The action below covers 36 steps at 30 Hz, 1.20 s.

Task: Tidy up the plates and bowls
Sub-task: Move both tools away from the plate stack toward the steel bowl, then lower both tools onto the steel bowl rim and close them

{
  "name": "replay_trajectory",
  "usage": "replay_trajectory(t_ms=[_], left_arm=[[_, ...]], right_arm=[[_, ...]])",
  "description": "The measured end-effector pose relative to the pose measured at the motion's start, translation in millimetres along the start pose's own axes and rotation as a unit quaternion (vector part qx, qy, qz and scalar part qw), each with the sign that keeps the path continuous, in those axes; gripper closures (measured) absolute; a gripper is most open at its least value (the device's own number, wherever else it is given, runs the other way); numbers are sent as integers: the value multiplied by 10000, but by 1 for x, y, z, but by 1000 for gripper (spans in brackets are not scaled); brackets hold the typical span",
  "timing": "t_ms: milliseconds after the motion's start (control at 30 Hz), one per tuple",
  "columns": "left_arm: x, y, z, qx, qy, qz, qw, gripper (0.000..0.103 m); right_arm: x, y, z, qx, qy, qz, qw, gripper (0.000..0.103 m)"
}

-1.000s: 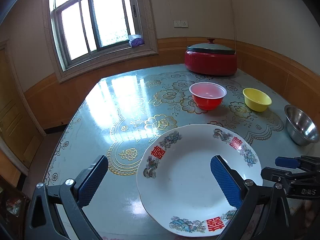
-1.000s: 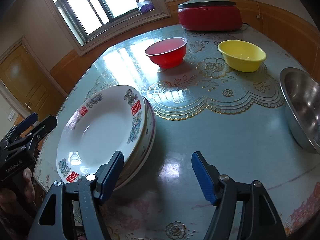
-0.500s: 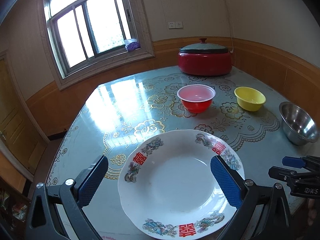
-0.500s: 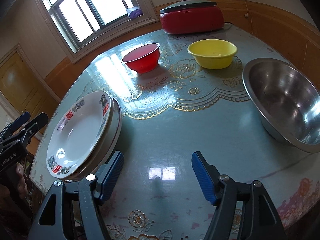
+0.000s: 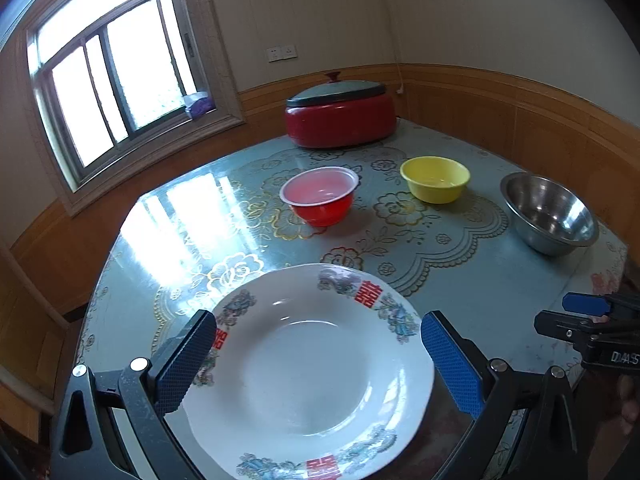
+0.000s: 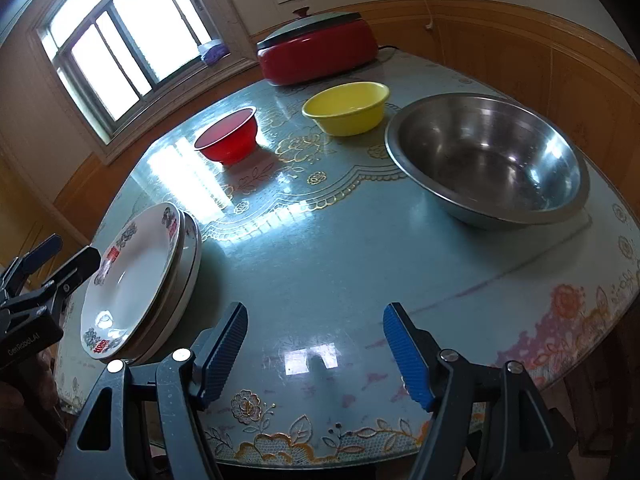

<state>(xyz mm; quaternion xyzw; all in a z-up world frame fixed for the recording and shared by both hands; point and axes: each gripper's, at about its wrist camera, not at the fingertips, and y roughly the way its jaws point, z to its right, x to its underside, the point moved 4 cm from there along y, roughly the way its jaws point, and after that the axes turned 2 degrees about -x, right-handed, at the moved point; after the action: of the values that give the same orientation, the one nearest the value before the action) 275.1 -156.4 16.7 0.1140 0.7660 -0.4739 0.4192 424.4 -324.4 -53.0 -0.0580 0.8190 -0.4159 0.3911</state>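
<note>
With the plates already stacked at the near left edge of the tabletop (image 6: 320, 280), the step in hand looks like the change from plates to bowls. Both sets of jaws stand wide apart and hold nothing: the left gripper (image 5: 318, 364) hangs over the plate stack (image 6: 136, 280) with its blue ribbed pads to either side of the top plate, not touching it, while the right gripper (image 6: 316, 350) faces bare tabletop with the steel bowl (image 6: 488, 160) ahead on its right. Glazed white, shallow and wide-rimmed, the top plate carries red characters and blue-grey flower clusters; in the right wrist view at least one more rim shows beneath it. Beyond lies a glossy teal cloth with gilt lace scrolls that mirrors the window. Largest of the three, the steel bowl is thin-walled and brightly reflective; my guess is that its slick rim wants a pinch over the lip. Further off sit the yellow bowl (image 6: 346, 108), matte plastic, and the red bowl (image 6: 228, 136), translucent, pale inside; both probably nest in the steel one. Farthest back is a lidded red cooker (image 6: 320, 56).
</note>
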Motion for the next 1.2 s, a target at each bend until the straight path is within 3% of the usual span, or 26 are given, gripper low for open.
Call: replay_trajectory(t_ms=[367, 500, 600, 700, 900, 1200], left_arm=[[8, 5, 41, 1200, 334, -104, 9922, 0], [7, 6, 52, 1505, 402, -53, 9878, 0], [2, 9, 59, 1669, 414, -75, 9851, 0], [-6, 10, 63, 1695, 424, -30, 9846, 0], [-24, 17, 71, 1587, 232, 60, 9870, 0], [-59, 36, 109, 1364, -120, 52, 9906, 0]], right_arm=[[19, -36, 46, 1007, 962, 150, 9901, 32], [19, -50, 53, 1801, 756, 152, 9806, 32], [13, -64, 49, 1979, 480, 300, 9786, 32], [1, -74, 49, 2352, 283, 463, 9704, 32], [-27, -76, 55, 2642, -192, 601, 9624, 32], [-70, -71, 69, 2418, -1027, 743, 9620, 32]])
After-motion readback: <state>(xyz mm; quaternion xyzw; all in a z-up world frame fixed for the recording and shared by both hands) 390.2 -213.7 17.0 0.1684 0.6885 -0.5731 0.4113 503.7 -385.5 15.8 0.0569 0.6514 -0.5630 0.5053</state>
